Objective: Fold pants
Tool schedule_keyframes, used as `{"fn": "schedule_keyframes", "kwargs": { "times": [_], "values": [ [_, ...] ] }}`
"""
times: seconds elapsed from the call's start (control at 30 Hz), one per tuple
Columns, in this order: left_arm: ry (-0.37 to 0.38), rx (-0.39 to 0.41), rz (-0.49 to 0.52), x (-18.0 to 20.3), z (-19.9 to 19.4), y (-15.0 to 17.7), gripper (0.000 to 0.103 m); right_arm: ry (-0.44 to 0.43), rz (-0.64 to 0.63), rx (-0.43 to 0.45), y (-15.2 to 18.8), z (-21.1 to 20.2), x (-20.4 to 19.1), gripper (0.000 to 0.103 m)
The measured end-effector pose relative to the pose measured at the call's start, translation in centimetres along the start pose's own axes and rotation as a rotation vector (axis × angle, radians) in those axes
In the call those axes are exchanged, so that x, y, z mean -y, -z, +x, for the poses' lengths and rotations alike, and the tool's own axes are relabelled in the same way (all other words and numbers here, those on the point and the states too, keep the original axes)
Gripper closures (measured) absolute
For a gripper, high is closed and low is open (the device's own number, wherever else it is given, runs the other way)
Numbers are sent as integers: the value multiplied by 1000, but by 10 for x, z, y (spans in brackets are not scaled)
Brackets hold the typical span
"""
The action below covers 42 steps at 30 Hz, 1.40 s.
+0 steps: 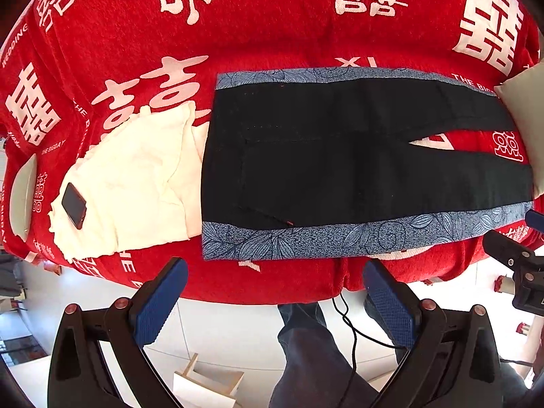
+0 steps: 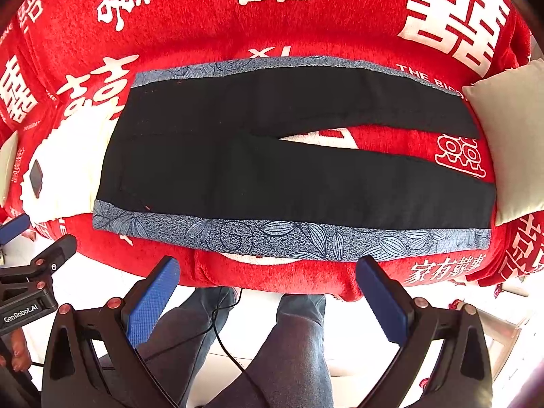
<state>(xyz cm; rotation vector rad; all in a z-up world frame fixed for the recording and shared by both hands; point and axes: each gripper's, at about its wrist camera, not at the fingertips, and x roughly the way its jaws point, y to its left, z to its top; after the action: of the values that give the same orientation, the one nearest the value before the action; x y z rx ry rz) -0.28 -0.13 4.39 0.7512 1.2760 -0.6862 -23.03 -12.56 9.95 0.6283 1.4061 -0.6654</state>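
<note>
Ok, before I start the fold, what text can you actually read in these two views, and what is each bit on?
"GenRobot.AI": left gripper body, right wrist view.
"THE BIG": red blanket, rest cut off by the pants.
"XI": blanket, above the pants' far edge.
"家有囍事": blanket's front edge.
"囍": large white characters across the blanket.
"WEDDING": blanket's far left, blurred, uncertain.
Pants, phone: none.

Red blanket (image 2: 306,34): white 囍 signs, "XI", "THE BIG…", "WEDDING", 家有囍事 near right. Left gripper (image 2: 37,268) body: "GenRobot.AI".
</note>
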Motion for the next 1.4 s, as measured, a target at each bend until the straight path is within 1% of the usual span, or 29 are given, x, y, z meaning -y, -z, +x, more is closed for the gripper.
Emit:
{"fn": "schedule_keyframes", "kwargs": {
  "times": [0.93,1.4],
  "values": [
    [1,-14,6,5,2,5,0,4,-11,-20,5,4,-1,0],
    [-37,-5,-15,16,-3,1,0,-24,-42,-20,-11,6,9,0]
  ]
}}
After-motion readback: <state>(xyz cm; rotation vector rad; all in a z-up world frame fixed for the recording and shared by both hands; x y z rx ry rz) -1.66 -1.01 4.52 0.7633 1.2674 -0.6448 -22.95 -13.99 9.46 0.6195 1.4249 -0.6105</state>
